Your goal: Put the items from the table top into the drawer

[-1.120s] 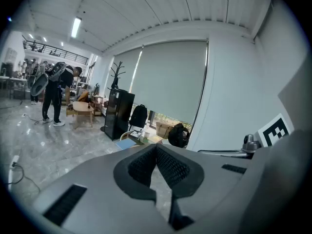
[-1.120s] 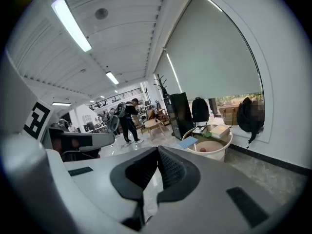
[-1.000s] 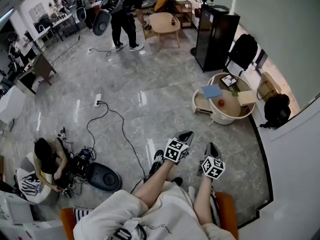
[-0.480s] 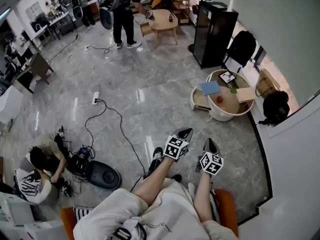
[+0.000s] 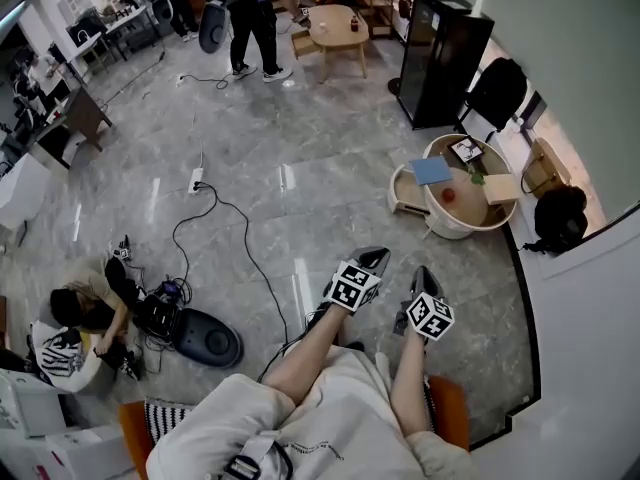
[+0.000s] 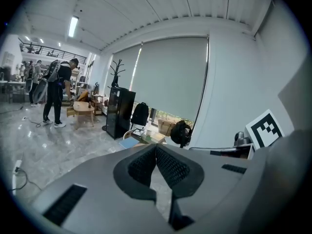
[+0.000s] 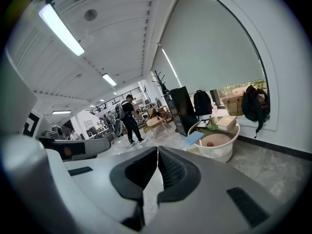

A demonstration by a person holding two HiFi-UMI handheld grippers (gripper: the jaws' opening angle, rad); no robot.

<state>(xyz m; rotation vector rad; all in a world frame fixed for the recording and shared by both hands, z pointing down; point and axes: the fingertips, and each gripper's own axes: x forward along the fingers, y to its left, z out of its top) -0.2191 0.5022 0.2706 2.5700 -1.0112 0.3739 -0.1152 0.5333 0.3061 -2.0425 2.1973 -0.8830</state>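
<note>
- The round white table (image 5: 452, 230) stands near the wall at the right of the head view. On its top lie a blue book (image 5: 432, 171), a red round fruit (image 5: 449, 194), a small green item (image 5: 477, 178), a tan box (image 5: 500, 188) and a flat framed thing (image 5: 466, 150) too small to name.
- The blue book lies at the top's left edge, its long axis slanted across the rim. It reaches toward what looks like the pulled-out drawer (image 5: 400, 203) on the table's left side.
- All of this lies ahead of both grippers and a little to their right, well apart from them, with bare grey floor (image 5: 330, 208) between.
- The right gripper (image 5: 424, 276) is the nearer one. In its own view the table sits to the right of the jaw line. Its jaws are pressed together with nothing between them.
- The left gripper (image 5: 374, 259) is just beside it, on the far side from the table. Its jaws are likewise closed and empty.
- Judged from this, no item is within reach yet: the person must first close the gap to the table. The right gripper would probably meet the items first, the left the drawer side.
</note>
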